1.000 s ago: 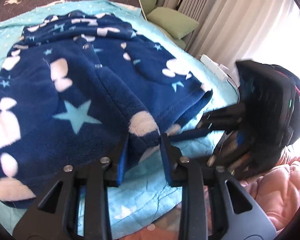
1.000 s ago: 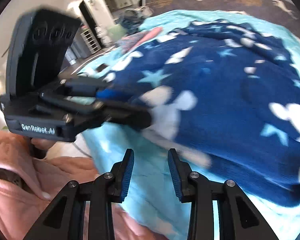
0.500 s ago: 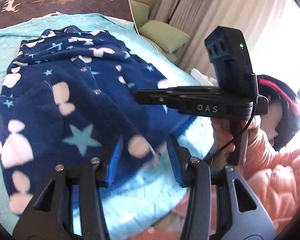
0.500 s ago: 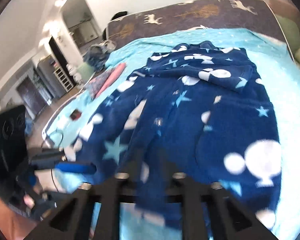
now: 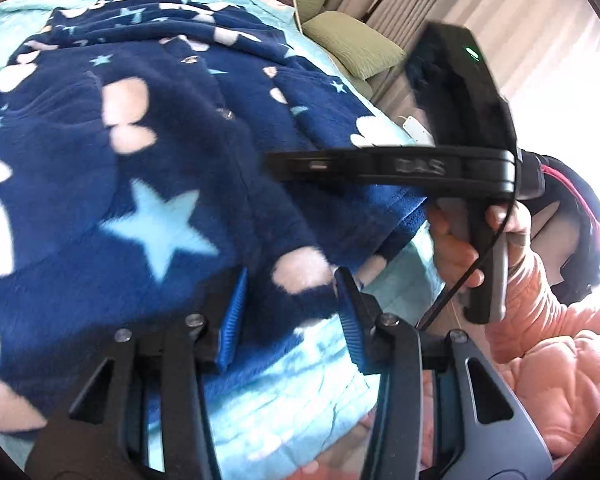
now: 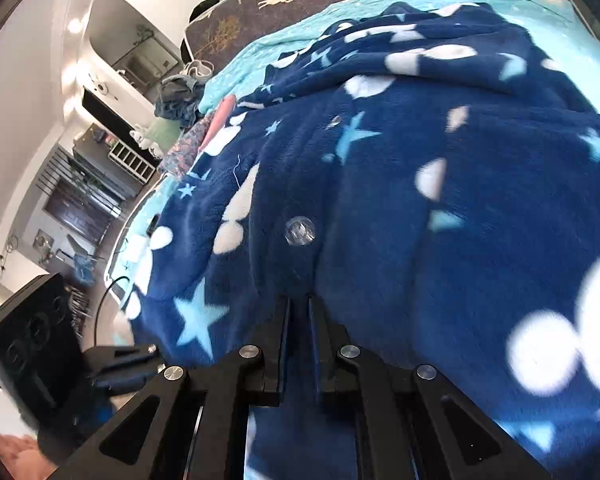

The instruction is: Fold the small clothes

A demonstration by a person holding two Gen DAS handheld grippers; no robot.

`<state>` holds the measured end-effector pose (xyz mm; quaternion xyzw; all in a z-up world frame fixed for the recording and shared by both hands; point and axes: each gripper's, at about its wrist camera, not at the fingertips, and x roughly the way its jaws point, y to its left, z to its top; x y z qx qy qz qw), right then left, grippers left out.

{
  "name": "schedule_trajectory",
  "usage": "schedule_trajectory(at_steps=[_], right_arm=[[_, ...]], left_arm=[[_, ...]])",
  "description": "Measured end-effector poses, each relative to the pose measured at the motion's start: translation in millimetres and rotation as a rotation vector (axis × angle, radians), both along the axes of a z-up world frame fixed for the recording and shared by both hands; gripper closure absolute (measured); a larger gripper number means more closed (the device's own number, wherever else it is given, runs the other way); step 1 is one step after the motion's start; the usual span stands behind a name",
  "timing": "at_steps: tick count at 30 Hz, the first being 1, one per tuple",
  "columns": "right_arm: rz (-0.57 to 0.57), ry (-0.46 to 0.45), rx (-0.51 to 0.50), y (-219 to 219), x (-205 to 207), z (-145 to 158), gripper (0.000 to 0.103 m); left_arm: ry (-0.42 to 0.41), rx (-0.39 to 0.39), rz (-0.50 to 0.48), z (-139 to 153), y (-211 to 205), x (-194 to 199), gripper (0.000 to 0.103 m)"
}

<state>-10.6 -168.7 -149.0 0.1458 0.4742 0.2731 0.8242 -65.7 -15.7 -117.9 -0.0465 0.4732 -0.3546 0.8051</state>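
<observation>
Fingers (image 6: 284, 344) of your right gripper (image 6: 299, 320) were pressed almost together on a fold of the navy fleece garment (image 6: 440, 184) at its front opening, just below a clear button (image 6: 299, 231). Your left gripper (image 5: 286, 312) stood spread, its blue pads (image 5: 232, 316) flanking the garment's lower corner without pressing it; those jaws had opened moments before, with the fleece between them.

The garment lay spread across the turquoise bedspread (image 5: 284, 404), its hem near the bed's near edge and its collar toward the dark headboard end. You held the right gripper by its handle, your hand (image 5: 460, 248) in a pink sleeve beside the bed's right edge.

The risks looked plain. Your right pinch sat on thick, springy pile, probably a shallow bite: a quick pull could have let it slip, or dragged the whole garment instead of folding one panel. With the left jaws slack, nothing pinned the hem, so the cloth could have slid toward the near edge and bunched. Gripping both front layers at once could have folded the opening crooked. The two tools also sat near each other over the hem, so a crossing sweep risked a knock.
</observation>
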Motion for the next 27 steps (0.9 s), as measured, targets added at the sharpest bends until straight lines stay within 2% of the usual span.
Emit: schedule_trajectory(at_steps=[2, 4, 5, 7, 8, 11, 13, 17, 20, 24, 25, 27], right_arm=[[-0.02, -0.033, -0.053, -11.9, -16.9, 9.9, 0.093], [-0.044, -0.076, -0.089, -29.4, -36.9, 22.3, 0.091], [-0.061, -0.094, -0.097, -40.5, -45.2, 27.4, 0.09], [-0.102, -0.125, -0.099, -65.8, -63.6, 37.1, 0.079], [-0.131, -0.137, -0.102, -79.9, -70.6, 40.7, 0.076], [-0.244, -0.147, -0.136, -116.2, -87.6, 47.8, 0.063], [-0.316, -0.128, -0.141, -135.4, -93.2, 45.7, 0.053], [-0.394, -0.025, -0.083, -163.9, -94.2, 26.4, 0.049], [-0.39, 0.026, -0.046, -163.2, -93.6, 11.8, 0.048], [-0.361, 0.059, -0.024, -155.9, -87.6, -0.4, 0.044], [-0.359, 0.055, -0.022, -154.8, -87.1, -0.2, 0.043], [-0.353, 0.048, -0.009, -154.3, -87.1, 1.6, 0.043]], left_arm=[[-0.019, 0.012, 0.015, 10.1, 7.2, -5.9, 0.056], [-0.072, 0.034, 0.051, 24.4, 20.6, -13.9, 0.055], [-0.098, 0.048, 0.077, 31.2, 28.8, -17.4, 0.049], [-0.16, 0.097, 0.16, 44.7, 50.4, -23.7, 0.038], [-0.202, 0.146, 0.225, 51.8, 62.9, -26.1, 0.032], [-0.259, 0.235, 0.363, 59.3, 90.0, -25.5, 0.023], [-0.232, 0.264, 0.453, 53.9, 115.1, -21.6, 0.022], [-0.094, 0.256, 0.551, 26.1, 148.0, -14.9, 0.022], [-0.028, 0.191, 0.554, 8.8, 155.6, -18.2, 0.022], [0.013, 0.119, 0.522, -1.8, 154.8, -21.6, 0.023], [0.009, 0.117, 0.519, -1.5, 152.8, -22.4, 0.025], [-0.003, 0.118, 0.508, -0.8, 148.7, -22.6, 0.039]])
